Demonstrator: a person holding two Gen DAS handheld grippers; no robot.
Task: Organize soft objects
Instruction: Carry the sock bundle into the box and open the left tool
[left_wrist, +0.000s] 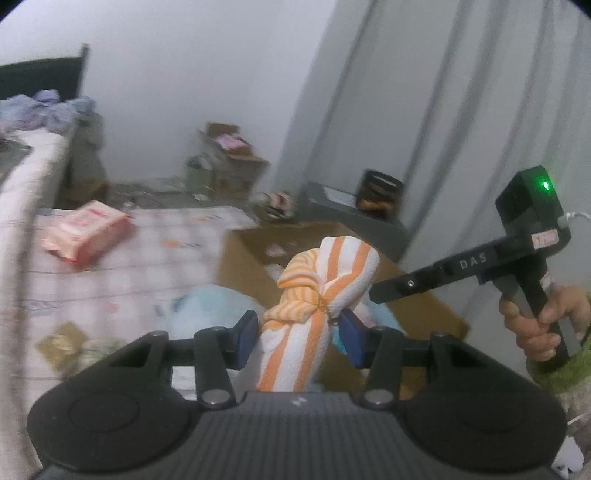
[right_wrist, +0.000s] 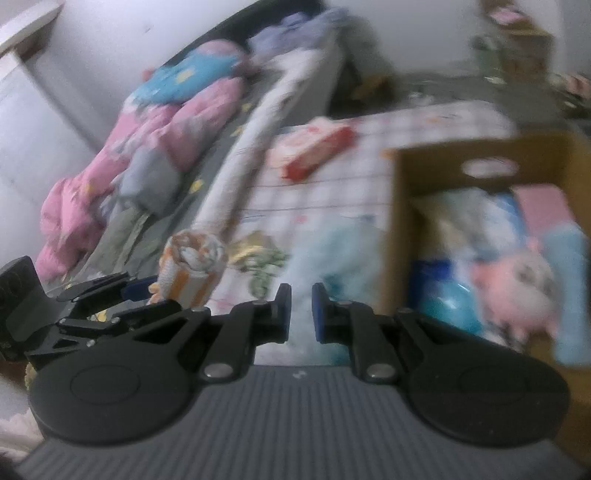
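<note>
**Left has the towel roll; box lies ahead-right of it**

Left gripper (left_wrist: 298, 334) is pinching the orange-and-white striped towel roll (left_wrist: 325, 291) about mid-length, blue pads pressed into both sides. The roll's long axis runs roughly along the fingers, tilted up and away from the camera, with the knotted end above the pads. It's off the surface, carried in the air.

Right gripper (right_wrist: 301, 310): jaws drawn in as far as they go, only a narrow gap, nothing between them. In the left view it sits out to the right, held by the person's hand (left_wrist: 543, 325), nose pointing toward the roll but apart from it.

Key relation: the open cardboard box (left_wrist: 243, 266) is directly behind and below the roll in the left view, slightly right. The right view shows soft items already inside it, including a pink plush (right_wrist: 513, 288). Left is the loaded hand, so I'd expect it to carry forward over the rim and drop. The near wall needs clearing first.

Heavy motion blur; the rim gap can't be judged.
</note>
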